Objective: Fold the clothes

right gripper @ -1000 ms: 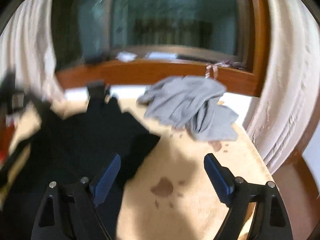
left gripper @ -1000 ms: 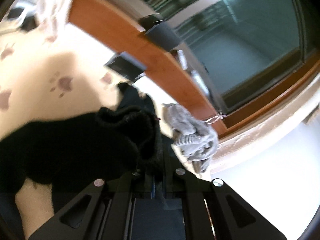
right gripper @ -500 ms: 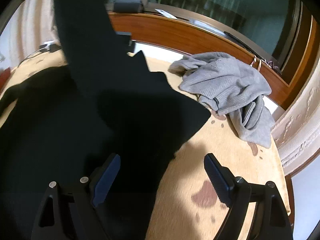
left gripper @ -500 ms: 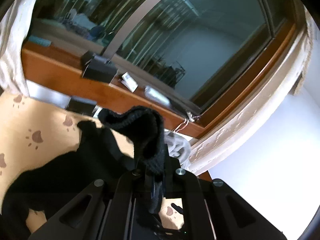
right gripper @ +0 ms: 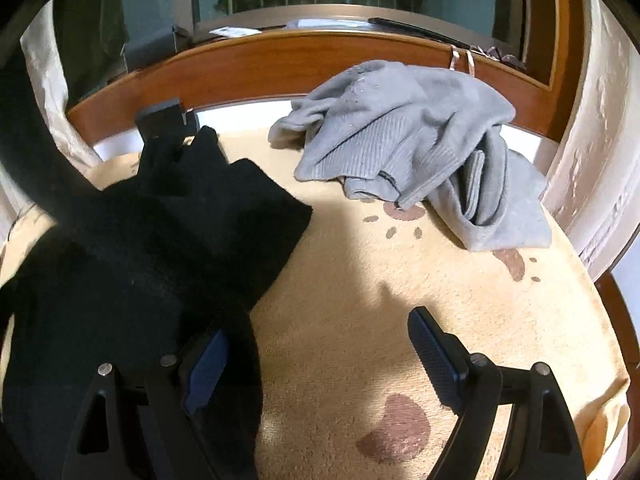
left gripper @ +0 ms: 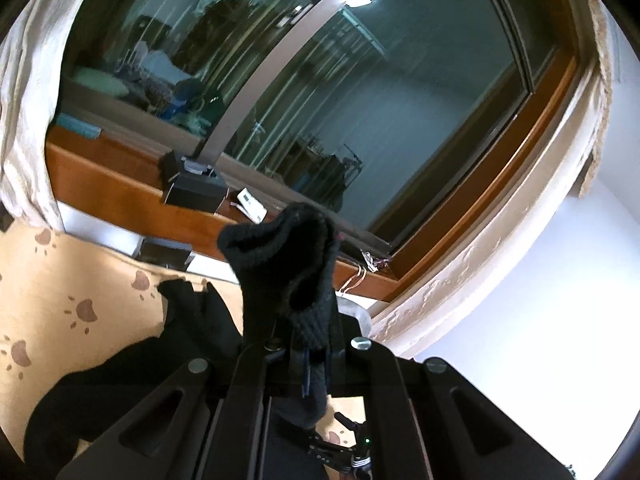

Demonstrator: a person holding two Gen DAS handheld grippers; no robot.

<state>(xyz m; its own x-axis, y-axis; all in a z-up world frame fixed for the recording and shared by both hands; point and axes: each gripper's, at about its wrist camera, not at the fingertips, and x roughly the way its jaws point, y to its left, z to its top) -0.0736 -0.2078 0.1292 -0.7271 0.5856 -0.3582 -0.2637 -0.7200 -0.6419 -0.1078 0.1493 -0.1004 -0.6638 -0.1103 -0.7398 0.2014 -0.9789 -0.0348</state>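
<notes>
Left tool [left gripper: 308, 354]: clamped tight on a cuff-like end of the black knit garment [left gripper: 288, 272]. The gripped end is raised in front of the tool, its open ribbed mouth standing ahead against the window [left gripper: 360, 100]; a short tail hangs down between the fingers. The rest of the garment trails below and to the tool's left onto the cream paw-print blanket [left gripper: 60, 312].

Right tool [right gripper: 316, 354]: spread wide, nothing held between its 2 blue pads [right gripper: 434, 356]. The left pad is seen against the black knit garment [right gripper: 160, 240]; whether it touches the cloth cannot be told. The right finger is seen over bare blanket [right gripper: 360, 280].

Black garment: bulk lying spread on the blanket ahead and left of the right tool, 1 strip of it drawn up out of frame at far left.

Grey knit garment [right gripper: 404, 144]: crumpled heap, ahead and right of the right tool, well apart from it, beside the wooden sill [right gripper: 280, 64].

Dark box [left gripper: 194, 192]: on the sill, ahead-left of the left tool.
</notes>
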